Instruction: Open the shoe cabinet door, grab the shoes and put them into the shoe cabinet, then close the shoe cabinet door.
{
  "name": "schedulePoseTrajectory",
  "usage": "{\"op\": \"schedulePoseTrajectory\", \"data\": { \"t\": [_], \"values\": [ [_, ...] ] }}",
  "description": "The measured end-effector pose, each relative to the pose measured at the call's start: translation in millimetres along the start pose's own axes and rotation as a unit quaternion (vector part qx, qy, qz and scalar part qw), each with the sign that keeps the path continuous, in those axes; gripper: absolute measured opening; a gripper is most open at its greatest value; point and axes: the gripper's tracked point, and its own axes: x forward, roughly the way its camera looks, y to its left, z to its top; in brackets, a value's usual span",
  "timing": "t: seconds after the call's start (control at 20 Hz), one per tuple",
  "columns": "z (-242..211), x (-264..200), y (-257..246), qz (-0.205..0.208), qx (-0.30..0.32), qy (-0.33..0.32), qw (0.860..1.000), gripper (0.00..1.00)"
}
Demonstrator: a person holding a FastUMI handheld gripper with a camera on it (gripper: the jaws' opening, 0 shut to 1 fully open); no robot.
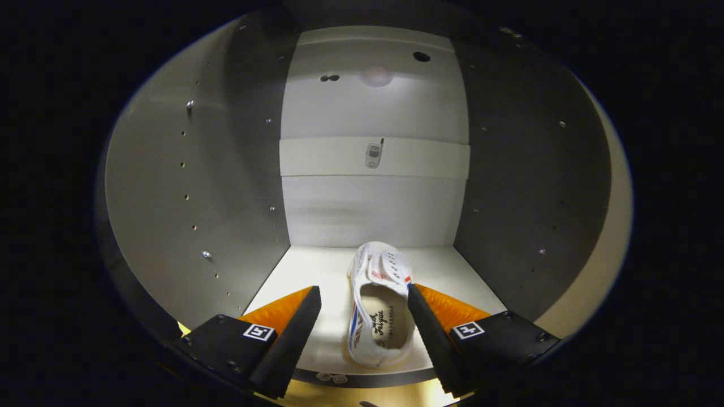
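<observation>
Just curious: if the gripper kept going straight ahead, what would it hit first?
Probably the shoe, lying between the open gripper's fingers on the cabinet floor. Passing above it, the back wall comes next; depth is unclear.

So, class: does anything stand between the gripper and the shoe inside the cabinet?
Nothing visible does. The gripper is open, and the shoe lies on the cabinet floor between its fingers, close against the right one, toe toward the back wall.
</observation>
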Motion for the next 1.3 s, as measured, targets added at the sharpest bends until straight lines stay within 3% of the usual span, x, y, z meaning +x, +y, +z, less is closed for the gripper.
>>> {"op": "schedulePoseTrajectory", "data": {
  "t": [0.3, 0.8, 1.0, 1.3],
  "values": [
    [25.3, -90.0, -4.6, -0.015, 0.003, -0.054, 0.998, 0.98],
    [53.7, -293.2, -17.1, -0.008, 0.027, -0.128, 0.991, 0.98],
    [62.6, -375.2, -54.6, -0.025, 0.034, -0.161, 0.986, 0.98],
    [59.9, -458.9, -156.2, -0.083, 0.033, -0.183, 0.979, 0.97]
  ]
}}
